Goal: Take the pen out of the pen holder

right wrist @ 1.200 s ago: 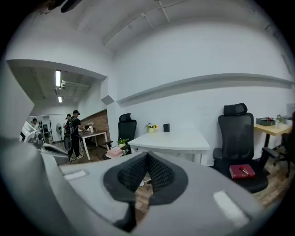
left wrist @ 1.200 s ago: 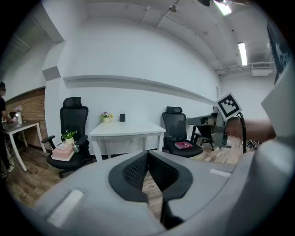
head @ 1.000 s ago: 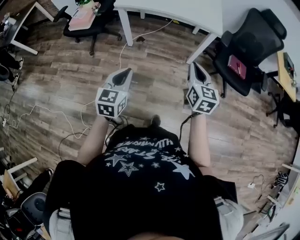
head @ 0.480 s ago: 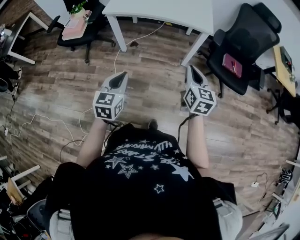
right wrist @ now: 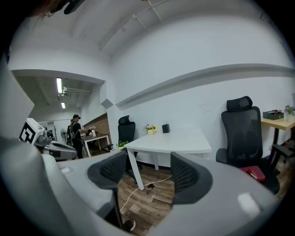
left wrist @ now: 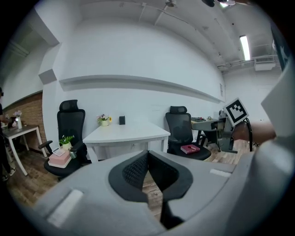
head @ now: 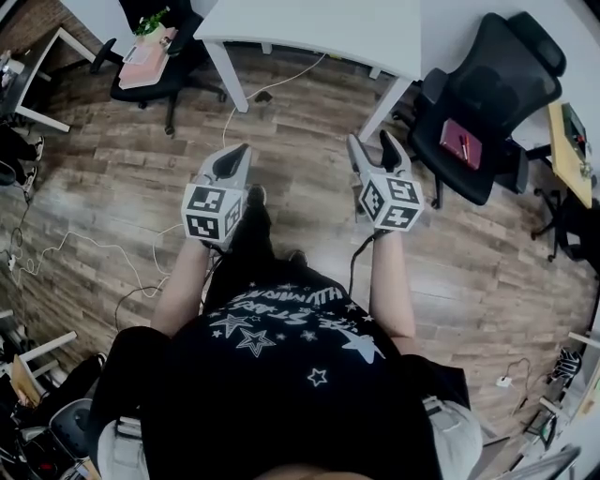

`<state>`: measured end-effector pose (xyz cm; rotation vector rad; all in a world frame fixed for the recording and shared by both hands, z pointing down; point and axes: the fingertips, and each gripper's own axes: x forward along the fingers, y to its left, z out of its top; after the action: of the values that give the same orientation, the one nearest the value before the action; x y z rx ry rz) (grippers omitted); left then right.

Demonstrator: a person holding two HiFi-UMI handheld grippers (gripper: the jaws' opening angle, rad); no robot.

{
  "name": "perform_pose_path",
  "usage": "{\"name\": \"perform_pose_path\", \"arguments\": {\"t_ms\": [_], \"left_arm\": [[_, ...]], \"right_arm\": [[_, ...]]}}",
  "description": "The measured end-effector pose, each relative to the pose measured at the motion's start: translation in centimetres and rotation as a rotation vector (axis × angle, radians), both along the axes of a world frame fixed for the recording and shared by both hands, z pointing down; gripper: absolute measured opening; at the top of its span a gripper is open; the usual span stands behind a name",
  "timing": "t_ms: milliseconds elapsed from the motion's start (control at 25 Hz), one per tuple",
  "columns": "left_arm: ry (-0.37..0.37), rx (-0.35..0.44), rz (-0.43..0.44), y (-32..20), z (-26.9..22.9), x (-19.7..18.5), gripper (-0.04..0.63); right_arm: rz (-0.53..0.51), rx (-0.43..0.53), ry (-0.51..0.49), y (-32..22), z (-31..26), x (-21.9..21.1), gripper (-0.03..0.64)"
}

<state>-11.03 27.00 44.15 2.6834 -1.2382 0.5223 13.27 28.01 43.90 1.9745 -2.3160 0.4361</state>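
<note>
Two tongs are out in front of the person, one in each hand. The left tongs (head: 234,159) have their dark pads pressed together with nothing between them. The right tongs (head: 372,148) are opening, their jaws standing wide with only floorboards showing through the gap. Both bare forearms reach straight forward from the body, roughly parallel and well apart. The tongs point a little below level toward the one white table (head: 319,28) ahead, and each carries its marker cube near the wrist. On the far edge of that table, against the wall, stands one small dark pen holder (left wrist: 121,120). Just beside it is a single pot of flowers (left wrist: 105,120). Whether a pen is in the holder is too small to tell. Neither pair of tongs is anywhere near it. Two black office chairs flank the table. The one on the person's left (head: 155,66) holds a pink box (left wrist: 59,158) and a small green plant. The one on the right (head: 487,103) has one red book (head: 461,145) lying on its seat. A white cable (head: 253,89) trails across the wooden floor (head: 122,178) from under the table. One more person (right wrist: 75,130) stands far off by a brick wall, seen from the right gripper view.
</note>
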Motion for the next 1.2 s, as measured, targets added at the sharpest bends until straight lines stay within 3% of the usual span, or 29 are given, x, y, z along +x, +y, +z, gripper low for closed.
{"name": "perform_pose_path", "arguments": {"t_ms": [280, 720, 1200], "left_arm": [[0.013, -0.034, 0.018, -7.7, 1.8, 1.0, 0.011], [0.016, -0.078, 0.097, -26.2, 2.7, 3.6, 0.011], [0.052, -0.083, 0.036, -42.0, 1.8, -1.2, 0.011]], "right_arm": [[0.002, -0.058, 0.011, -6.3, 2.0, 0.7, 0.324], [0.093, -0.118, 0.005, -22.4, 2.3, 3.5, 0.325], [0.089, -0.162, 0.030, -38.5, 1.6, 0.9, 0.325]]}}
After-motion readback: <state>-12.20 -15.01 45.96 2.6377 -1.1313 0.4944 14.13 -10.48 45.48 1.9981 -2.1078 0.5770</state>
